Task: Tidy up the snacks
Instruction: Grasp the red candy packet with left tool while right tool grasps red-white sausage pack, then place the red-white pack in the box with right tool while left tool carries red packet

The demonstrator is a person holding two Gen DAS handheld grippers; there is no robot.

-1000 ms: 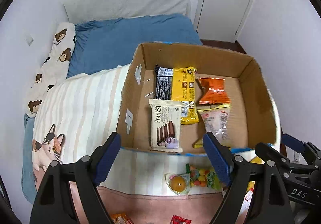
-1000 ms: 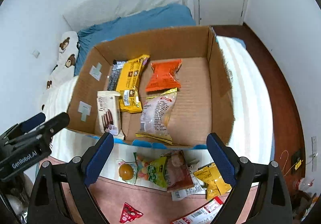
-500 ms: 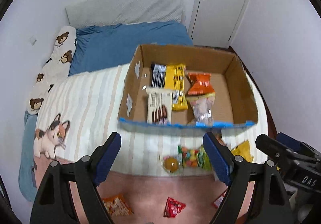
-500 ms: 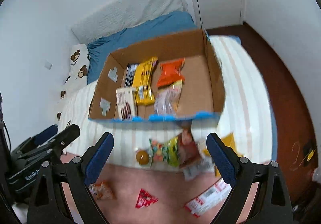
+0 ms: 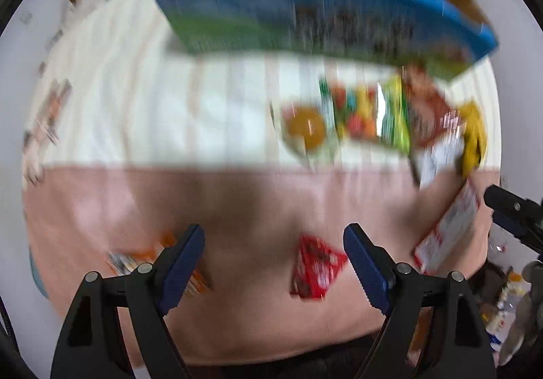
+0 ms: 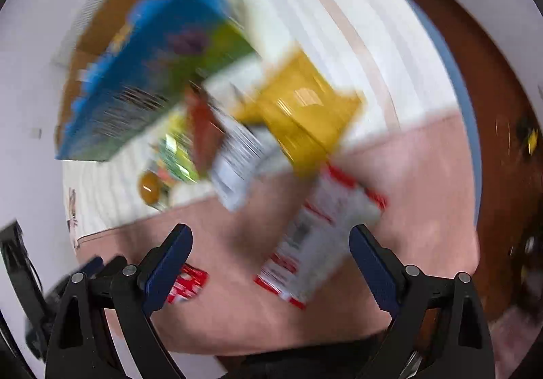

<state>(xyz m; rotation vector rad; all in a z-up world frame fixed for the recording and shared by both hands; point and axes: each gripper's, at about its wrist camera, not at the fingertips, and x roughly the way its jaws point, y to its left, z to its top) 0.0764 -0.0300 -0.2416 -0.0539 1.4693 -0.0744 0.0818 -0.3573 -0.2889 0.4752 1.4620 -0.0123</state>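
Both views are motion-blurred. My left gripper is open and empty above the pink blanket, with a small red packet just between and beyond its fingers and an orange packet by the left finger. Loose snacks lie below the cardboard box: a round orange sweet, a green candy bag, a yellow packet and a red-and-white packet. My right gripper is open and empty, right over the red-and-white packet; the yellow packet lies beyond it.
The box has a blue-and-green printed front wall and holds several snacks, blurred. The striped white blanket spreads left of the snacks. Brown floor runs along the bed's right side. The other gripper shows at the right edge.
Both grippers have dropped down and tilted toward the loose snacks on the blanket. The box has slid to the top of both views. The jaws stay open.
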